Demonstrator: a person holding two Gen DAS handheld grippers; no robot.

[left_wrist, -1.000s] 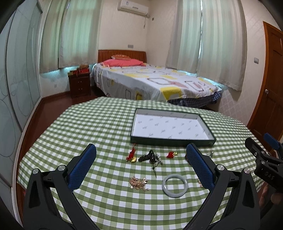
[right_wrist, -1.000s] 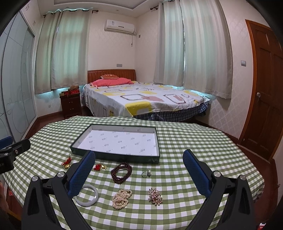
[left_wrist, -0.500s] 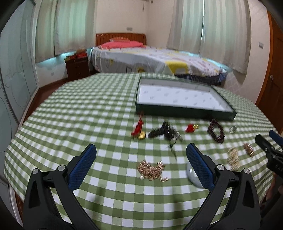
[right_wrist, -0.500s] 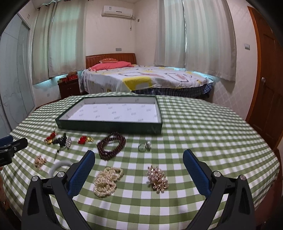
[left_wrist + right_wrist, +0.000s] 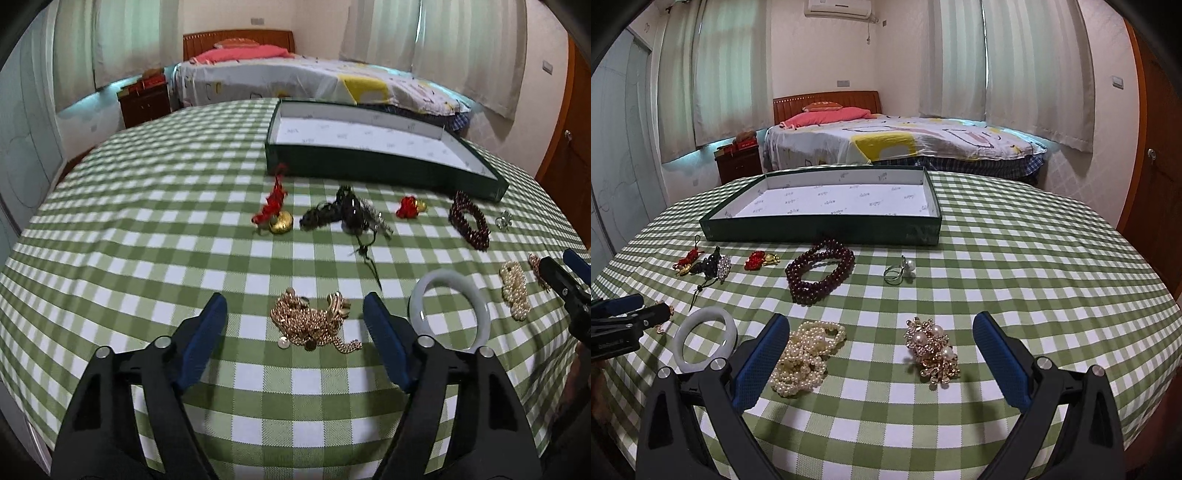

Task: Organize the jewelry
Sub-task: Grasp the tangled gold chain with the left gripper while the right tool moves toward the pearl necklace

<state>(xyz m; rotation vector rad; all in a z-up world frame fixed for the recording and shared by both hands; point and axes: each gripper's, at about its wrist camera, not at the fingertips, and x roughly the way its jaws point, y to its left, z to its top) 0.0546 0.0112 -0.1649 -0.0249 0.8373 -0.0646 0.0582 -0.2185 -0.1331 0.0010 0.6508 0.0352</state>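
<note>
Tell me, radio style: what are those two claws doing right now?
Left gripper closing around tangled gold chain, pads not touching. Right gripper open, empty, above pearl-and-gold brooch. Green tray empty. Nothing blocking.

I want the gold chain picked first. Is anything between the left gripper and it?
Nothing visible. The gold chain lies on the tablecloth just ahead of the left gripper, between the lines of its closing fingers, which are not touching it. The white bangle lies off to the right, clear of that path.

Nine jewelry pieces (all loose), one tray.
</note>
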